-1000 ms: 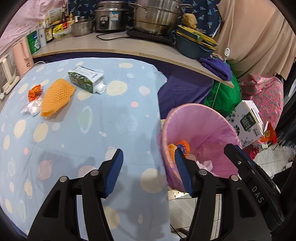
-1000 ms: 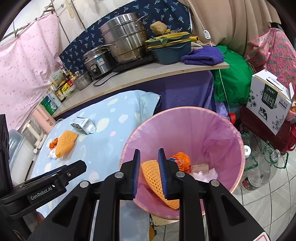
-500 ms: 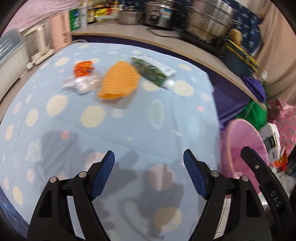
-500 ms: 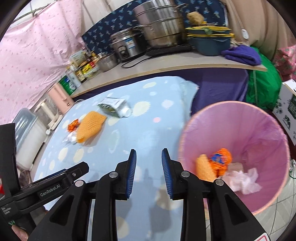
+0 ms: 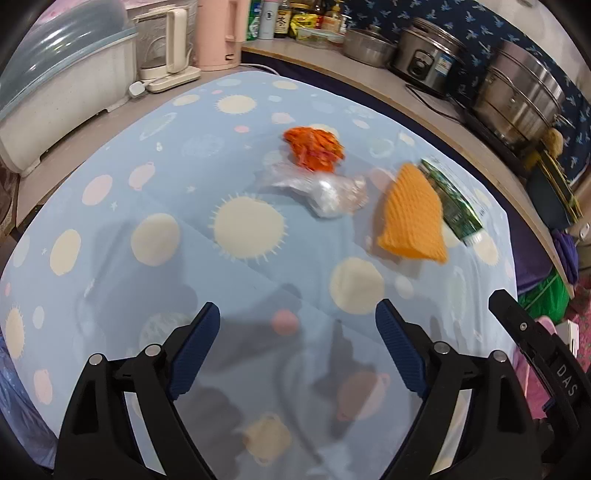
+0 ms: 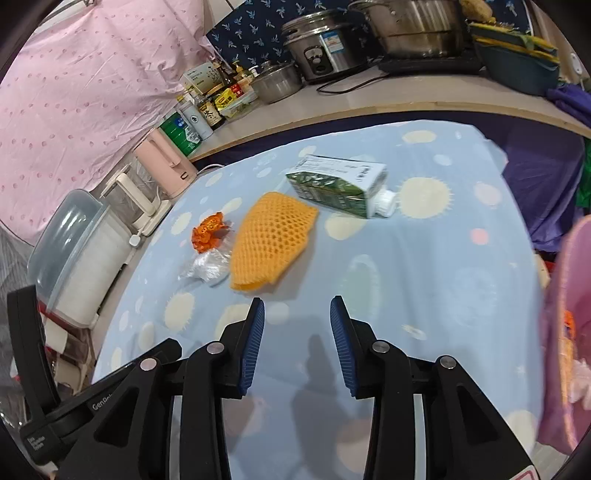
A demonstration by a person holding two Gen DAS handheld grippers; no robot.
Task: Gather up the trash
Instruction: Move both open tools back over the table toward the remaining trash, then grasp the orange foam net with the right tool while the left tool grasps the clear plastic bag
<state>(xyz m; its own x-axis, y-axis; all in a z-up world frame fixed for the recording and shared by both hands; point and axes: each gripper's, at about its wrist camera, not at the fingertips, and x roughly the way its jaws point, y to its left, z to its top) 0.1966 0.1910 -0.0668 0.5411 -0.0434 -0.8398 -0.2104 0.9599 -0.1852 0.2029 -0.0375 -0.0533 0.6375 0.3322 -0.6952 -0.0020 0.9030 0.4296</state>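
Observation:
On the blue spotted tablecloth [image 5: 147, 177] lie an orange foam net [image 5: 412, 218], a crumpled orange wrapper [image 5: 314, 147], a clear plastic wrapper [image 5: 325, 190] and a green carton [image 5: 450, 201]. My left gripper [image 5: 297, 328] is open and empty, short of them. In the right wrist view the net [image 6: 271, 234], orange wrapper [image 6: 208, 230], clear wrapper [image 6: 208, 267] and carton [image 6: 338, 188] lie ahead of my right gripper [image 6: 297, 321], open and empty. The pink-lined trash bin [image 6: 569, 332] is at the right edge.
A counter [image 6: 388, 99] with pots, a rice cooker [image 6: 321, 46] and bottles runs behind the table. A pink kettle [image 5: 218, 33], a white kettle base and a lidded plastic box [image 5: 55, 85] stand along the left side.
Both grippers swung left from over the bin to over the table. The right gripper dropped an orange foam net into the bin and opened wider. The left jaws also opened wider.

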